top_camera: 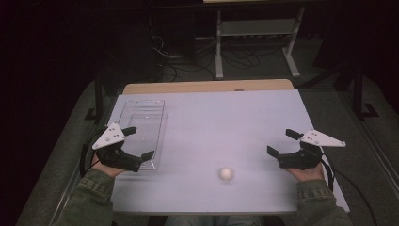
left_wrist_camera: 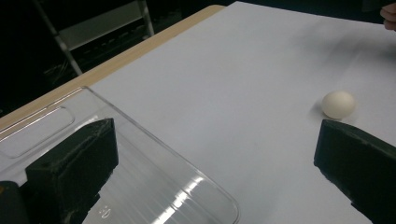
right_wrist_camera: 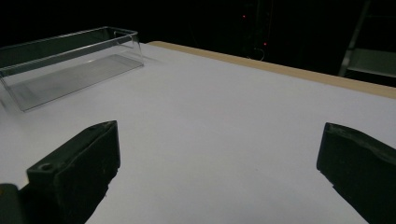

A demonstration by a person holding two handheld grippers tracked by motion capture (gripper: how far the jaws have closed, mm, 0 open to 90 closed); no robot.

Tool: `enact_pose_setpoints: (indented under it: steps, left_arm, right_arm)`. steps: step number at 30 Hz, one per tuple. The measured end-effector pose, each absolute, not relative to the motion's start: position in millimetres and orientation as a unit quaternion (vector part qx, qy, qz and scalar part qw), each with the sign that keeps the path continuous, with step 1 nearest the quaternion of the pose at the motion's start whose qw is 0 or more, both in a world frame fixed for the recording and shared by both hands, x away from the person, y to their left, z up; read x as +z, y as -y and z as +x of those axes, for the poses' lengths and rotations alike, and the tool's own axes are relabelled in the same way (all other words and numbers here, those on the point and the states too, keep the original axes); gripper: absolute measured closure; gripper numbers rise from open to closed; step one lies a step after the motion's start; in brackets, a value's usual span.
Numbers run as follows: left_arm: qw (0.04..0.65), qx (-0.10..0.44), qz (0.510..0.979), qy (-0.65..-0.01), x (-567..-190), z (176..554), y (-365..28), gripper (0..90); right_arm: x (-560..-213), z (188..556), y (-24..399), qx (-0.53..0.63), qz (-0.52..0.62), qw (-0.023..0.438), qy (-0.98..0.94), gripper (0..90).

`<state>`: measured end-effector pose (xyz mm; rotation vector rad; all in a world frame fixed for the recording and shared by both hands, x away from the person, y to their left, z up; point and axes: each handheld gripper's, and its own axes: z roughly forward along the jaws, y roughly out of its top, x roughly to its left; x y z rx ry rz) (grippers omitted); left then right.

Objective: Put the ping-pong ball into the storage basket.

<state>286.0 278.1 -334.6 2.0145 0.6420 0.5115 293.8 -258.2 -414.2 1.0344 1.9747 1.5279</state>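
So, one white egg (top_camera: 226, 173) lies lower center on the white table (top_camera: 226, 122), one clear plastic tray (top_camera: 143, 123) at left. Left gripper (top_camera: 139, 142) hovers over the tray's near end, jaws spread, empty. Right gripper (top_camera: 282, 143) at right edge, jaws apart, empty.

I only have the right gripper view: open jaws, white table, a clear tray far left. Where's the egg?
Observer: The egg lies on the table near the front edge, between the two grippers, nearer the right gripper.
Operator: Is the left gripper holding anything?
Observer: No; the left gripper is open, hovering over the near end of the tray.
Operator: Anything in the tray?
Observer: It looks empty.
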Motion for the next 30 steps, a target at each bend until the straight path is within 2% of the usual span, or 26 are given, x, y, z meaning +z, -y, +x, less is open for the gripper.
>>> enact_pose_setpoints:
  steps: [30]
  left_arm:
    - [0.432,0.186,0.855,-0.218,-322,303,-249,0.0]
  right_arm:
    - [-416,294,258,0.549,0.375,0.214,-0.716,0.0]
